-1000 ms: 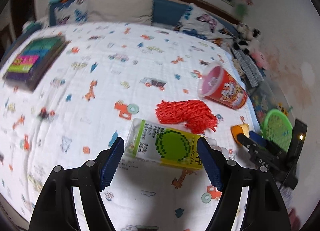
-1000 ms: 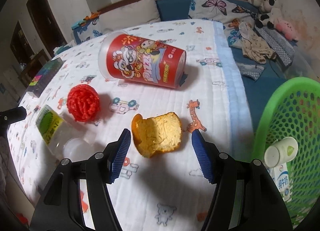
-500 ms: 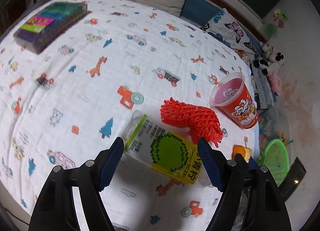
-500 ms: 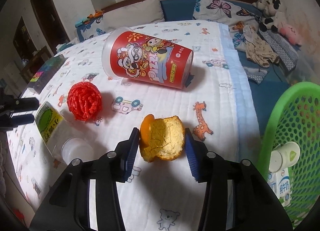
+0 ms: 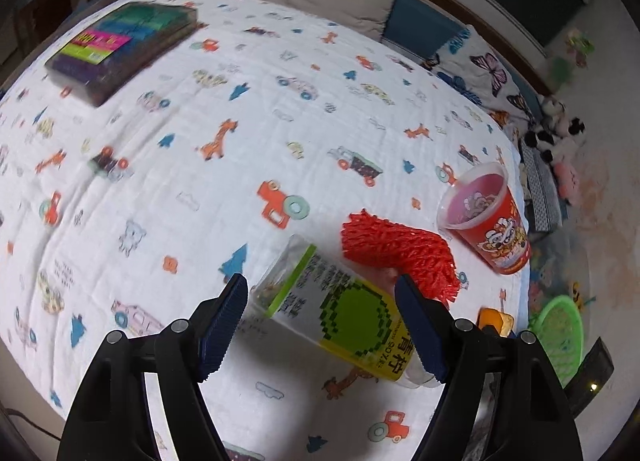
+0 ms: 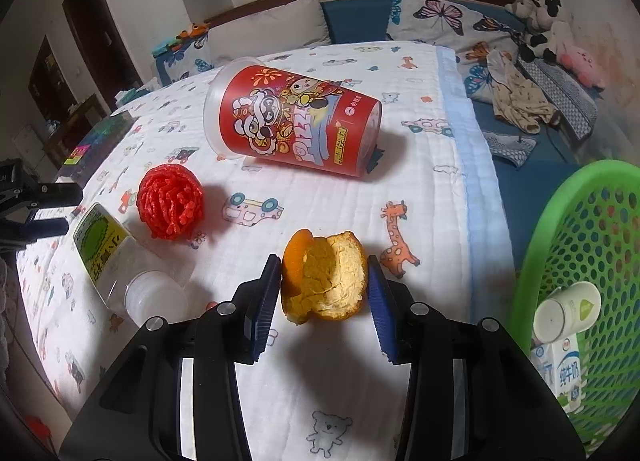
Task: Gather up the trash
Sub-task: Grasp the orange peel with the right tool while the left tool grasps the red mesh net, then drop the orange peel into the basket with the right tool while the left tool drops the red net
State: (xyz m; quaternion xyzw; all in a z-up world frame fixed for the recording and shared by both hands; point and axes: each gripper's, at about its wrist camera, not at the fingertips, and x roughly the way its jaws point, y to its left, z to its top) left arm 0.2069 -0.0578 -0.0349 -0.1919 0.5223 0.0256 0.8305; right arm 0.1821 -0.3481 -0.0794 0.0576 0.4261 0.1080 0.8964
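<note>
- Left wrist view, going left to right: a dark flat box with bright labels lies far off at 10 o'clock on the bed, whose white cover is printed with giraffes and trucks.
- At 6 o'clock the left tool stands released, its blue pads wide apart on either side of a clear bottle with a green and yellow label; the bottle lies on its side and neither pad seems to touch it.
- Just beyond the bottle, at about 1 o'clock from it, sits a red foam net, touching or nearly touching the bottle.
- Further right, at 3 o'clock, a red cartoon cup lies tipped over, mouth facing the camera.
- At 4 o'clock, off the bed's edge, a green basket shows.
- Right wrist view, left to right: the same bottle at 9 o'clock, cap end towards the camera, then the net, and the cup on its side at 12 o'clock.
- At centre the right tool is clenched on an orange peel, both pads pressed against its sides.
- At 4 o'clock the basket holds a milk carton and a small white bottle.
</note>
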